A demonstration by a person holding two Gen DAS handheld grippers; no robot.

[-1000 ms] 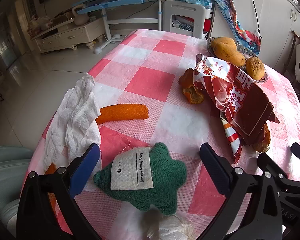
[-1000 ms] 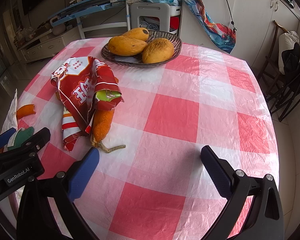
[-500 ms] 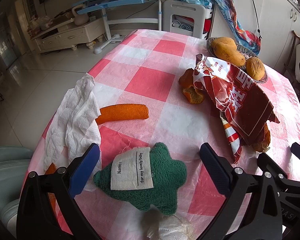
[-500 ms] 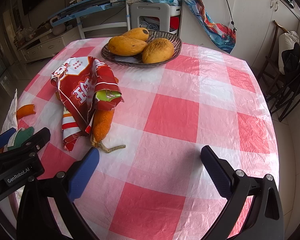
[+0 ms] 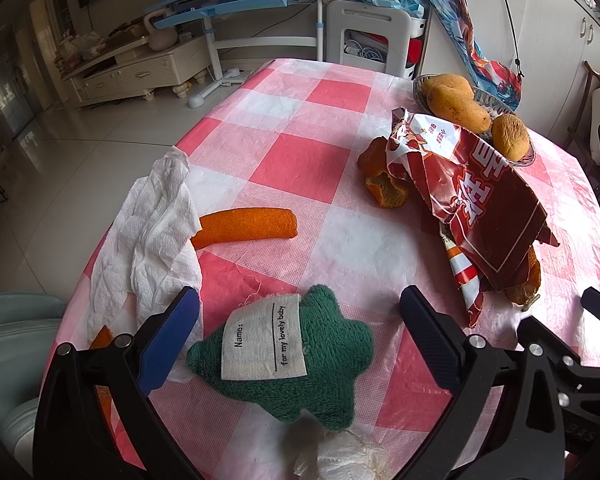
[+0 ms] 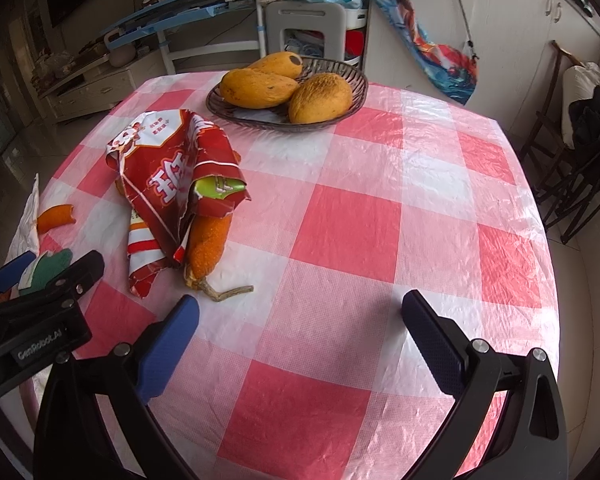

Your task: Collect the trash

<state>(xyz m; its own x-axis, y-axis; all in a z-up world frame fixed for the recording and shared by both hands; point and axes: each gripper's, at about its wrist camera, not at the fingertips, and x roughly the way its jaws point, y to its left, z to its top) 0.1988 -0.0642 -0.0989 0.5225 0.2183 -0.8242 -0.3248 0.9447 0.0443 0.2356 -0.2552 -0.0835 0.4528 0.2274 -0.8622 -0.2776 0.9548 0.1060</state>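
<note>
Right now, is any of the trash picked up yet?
Not yet. Both the left gripper and right gripper are open and hold nothing. Left on the checked tablecloth: the torn red snack bag, orange peel pieces, the crumpled white paper towel and the orange foam stick.

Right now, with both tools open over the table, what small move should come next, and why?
Probably ease the left tool forward and left toward the crumpled white tissue. It is open and empty, and the tissue is the nearest trash; the green plush toy between its fingers does not look like trash.
</note>
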